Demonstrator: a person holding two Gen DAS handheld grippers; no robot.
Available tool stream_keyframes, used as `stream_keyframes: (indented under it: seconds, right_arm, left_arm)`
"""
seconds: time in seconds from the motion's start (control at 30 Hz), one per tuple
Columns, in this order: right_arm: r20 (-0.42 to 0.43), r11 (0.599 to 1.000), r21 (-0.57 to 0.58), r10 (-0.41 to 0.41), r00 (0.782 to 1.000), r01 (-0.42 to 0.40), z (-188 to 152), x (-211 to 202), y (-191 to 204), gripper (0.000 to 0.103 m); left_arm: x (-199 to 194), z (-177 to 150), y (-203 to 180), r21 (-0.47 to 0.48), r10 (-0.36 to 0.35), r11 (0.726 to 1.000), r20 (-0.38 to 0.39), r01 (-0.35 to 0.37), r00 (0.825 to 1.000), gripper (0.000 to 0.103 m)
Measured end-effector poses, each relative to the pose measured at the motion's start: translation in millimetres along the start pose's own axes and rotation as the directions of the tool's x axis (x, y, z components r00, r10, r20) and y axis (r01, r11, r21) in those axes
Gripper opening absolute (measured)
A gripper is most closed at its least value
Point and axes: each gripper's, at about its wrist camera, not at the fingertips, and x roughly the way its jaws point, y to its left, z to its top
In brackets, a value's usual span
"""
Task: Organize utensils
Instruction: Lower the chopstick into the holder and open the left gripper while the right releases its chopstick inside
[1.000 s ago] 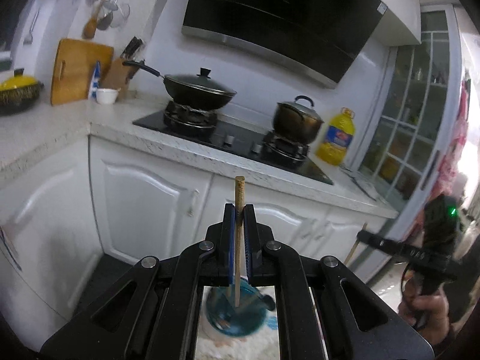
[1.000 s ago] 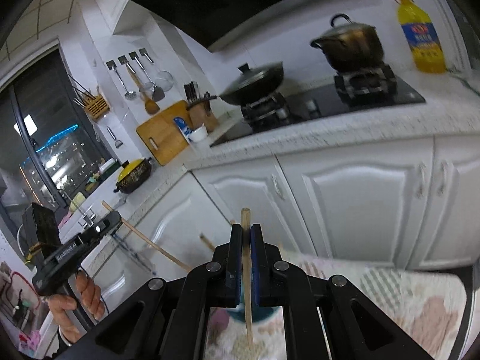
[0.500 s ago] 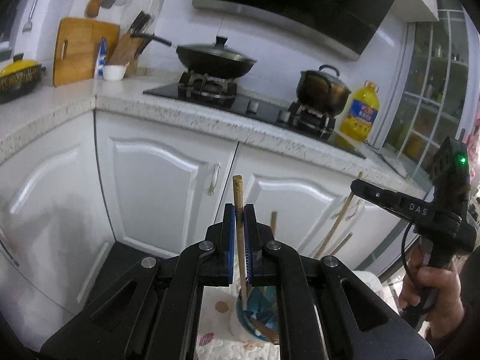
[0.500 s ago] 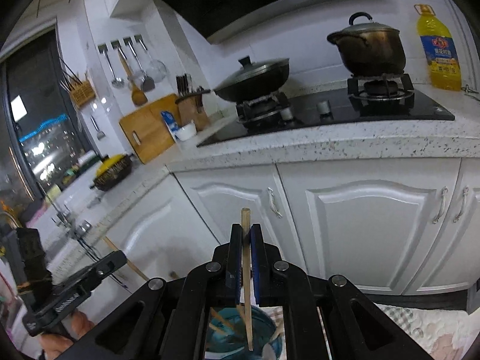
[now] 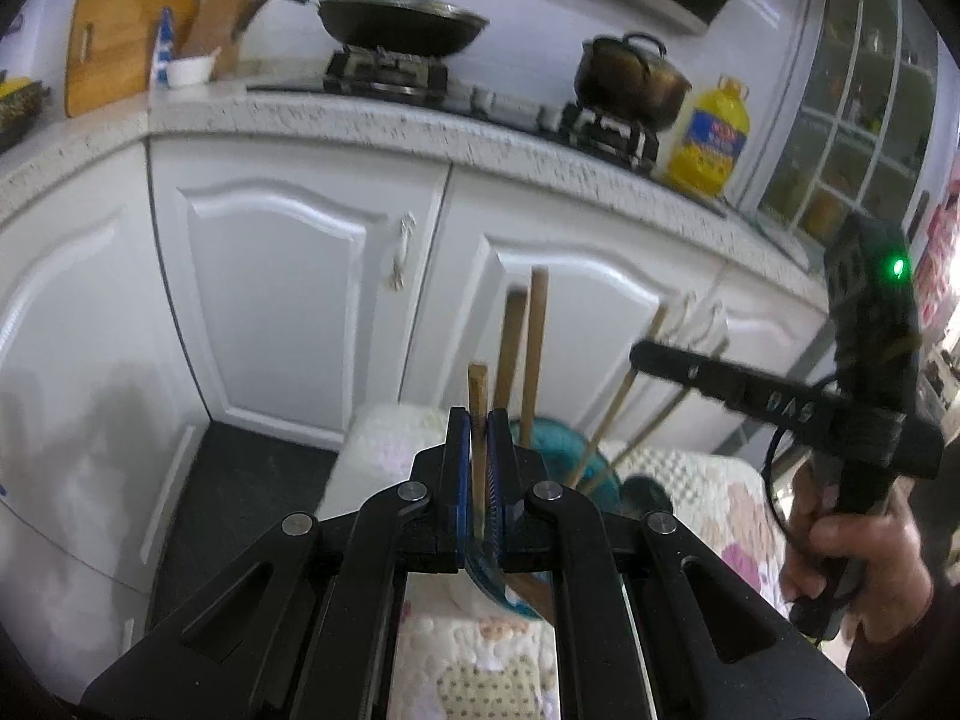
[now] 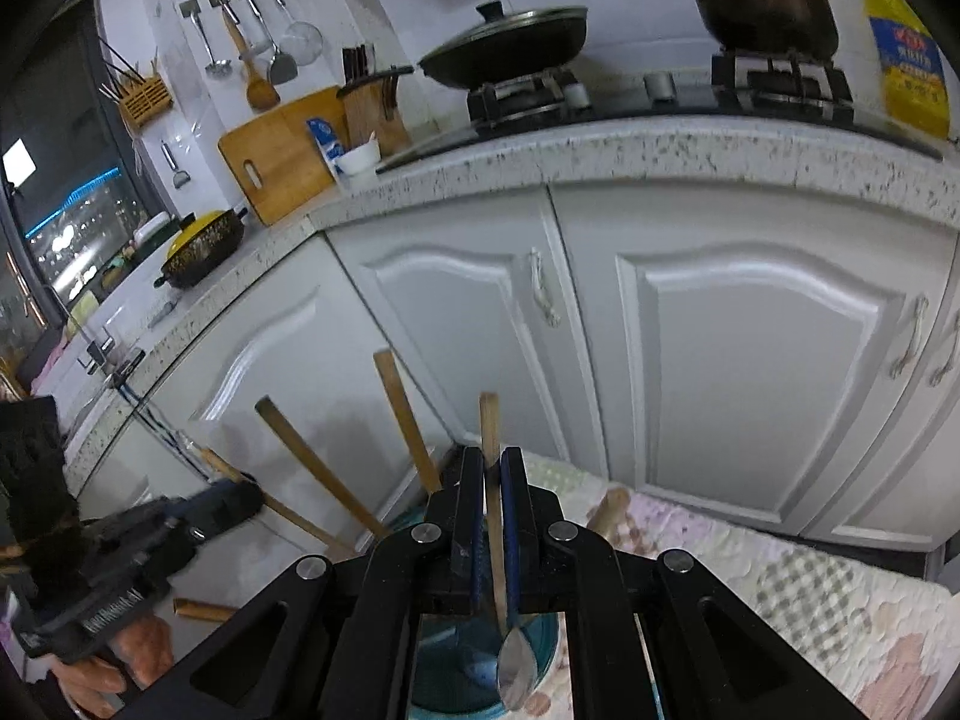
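Observation:
My left gripper [image 5: 479, 420] is shut on a wooden-handled utensil [image 5: 477, 396] held upright over a teal cup [image 5: 558, 450]. Several wooden handles [image 5: 533, 348] stand in the cup. My right gripper [image 6: 493, 462] is shut on a wooden-handled spoon [image 6: 491, 432]; its metal bowl [image 6: 515, 672] hangs inside the teal cup [image 6: 444, 660]. Other wooden handles [image 6: 403, 414] lean out of the cup to the left. The right gripper shows in the left wrist view [image 5: 645, 354] beside the cup, and the left gripper shows in the right wrist view [image 6: 240, 495].
The cup stands on a patterned cloth [image 6: 798, 588] on a low surface before white cabinet doors [image 5: 288, 276]. Above is a speckled countertop [image 6: 660, 150] with a wok [image 5: 402, 24], a pot [image 6: 762, 0], a yellow oil bottle [image 5: 711, 138] and a cutting board [image 5: 114, 36].
Both grippers have dropped lower and closer to the cup, each still holding its utensil. The spoon's bowl now hangs inside the cup. The views tilted down toward the cabinets.

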Motion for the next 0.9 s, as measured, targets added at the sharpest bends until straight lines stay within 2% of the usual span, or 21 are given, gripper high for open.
stream_keyframes:
  seconds: [0.1, 0.13, 0.17, 0.23, 0.33, 0.5, 0.67, 0.9]
  right_arm:
    - [-0.001, 1.0, -0.001, 0.021, 1.0, -0.021, -2, -7, 0, 0.007]
    - [-0.002, 1.0, -0.002, 0.021, 1.0, -0.021, -3, -10, 0, 0.015]
    - [-0.005, 1.0, -0.001, 0.021, 1.0, -0.021, -3, -13, 0, 0.027]
    - [0.001, 0.999, 0.012, 0.039, 0.999, -0.039, -6, -20, -1, 0.037]
    - [0.012, 0.999, 0.017, 0.043, 0.999, -0.043, -10, -28, 0, 0.037]
    - [0.006, 0.999, 0.035, 0.039, 0.999, -0.04, -16, -34, 3, 0.037]
    - [0.024, 0.999, 0.03, 0.041, 0.999, -0.041, -22, -46, 11, 0.037]
    - [0.074, 0.999, 0.008, 0.049, 0.996, -0.049, -33, -75, 24, 0.042]
  left_arm:
    - [3, -4, 2, -0.029, -0.012, 1.0, -0.026, 0.011, 1.0, 0.004]
    - [2, -4, 3, -0.037, -0.014, 0.999, -0.026, 0.013, 1.0, 0.004]
    - [1, -4, 3, -0.043, -0.016, 0.999, -0.023, 0.015, 1.0, 0.004]
    - [-5, -3, 4, -0.05, -0.02, 0.999, -0.014, 0.019, 1.0, 0.008]
    - [-16, -2, 6, -0.064, -0.024, 0.998, 0.004, 0.024, 1.0, 0.019]
    - [-36, -2, 10, -0.098, -0.022, 0.995, 0.028, 0.024, 0.999, 0.029]
    - [-62, -3, 12, -0.117, -0.008, 0.993, 0.071, 0.016, 0.997, 0.035]
    - [-99, -14, -2, -0.074, 0.079, 0.995, 0.139, -0.069, 0.987, 0.044]
